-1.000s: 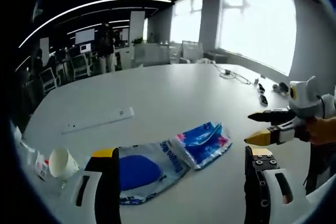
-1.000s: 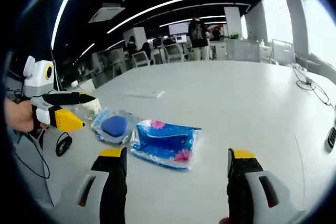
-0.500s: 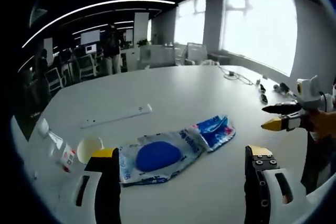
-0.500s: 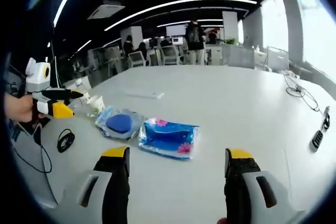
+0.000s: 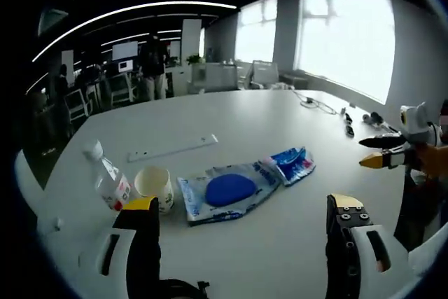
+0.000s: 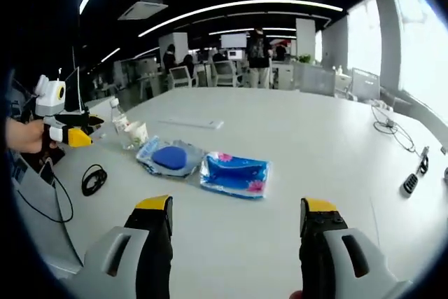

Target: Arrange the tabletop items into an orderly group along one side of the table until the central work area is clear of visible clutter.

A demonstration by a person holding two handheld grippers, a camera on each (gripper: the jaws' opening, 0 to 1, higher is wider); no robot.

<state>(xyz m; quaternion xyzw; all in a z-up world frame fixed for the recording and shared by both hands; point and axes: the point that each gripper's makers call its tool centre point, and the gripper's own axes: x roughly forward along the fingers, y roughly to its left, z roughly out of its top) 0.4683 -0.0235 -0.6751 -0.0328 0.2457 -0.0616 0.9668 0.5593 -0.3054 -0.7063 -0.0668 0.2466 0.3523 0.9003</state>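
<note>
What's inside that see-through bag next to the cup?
A round blue thing shows through the clear bag. What it is can't be told, and whatever lies beneath it is hidden.

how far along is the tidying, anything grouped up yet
Nothing looks grouped along an edge yet. Both the left gripper and right gripper are open and hold nothing. Left to move: the water bottle, paper cup, clear pouch with blue item and blue floral packet, mid-table.

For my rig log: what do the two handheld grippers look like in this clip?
Both match. The left gripper and right gripper have two black jaws capped in yellow, rising from pale grey housings with dark slots. From the side, the right gripper shows a white body, black upper jaw and yellow lower tip. A person's hand grips the left one.
</note>
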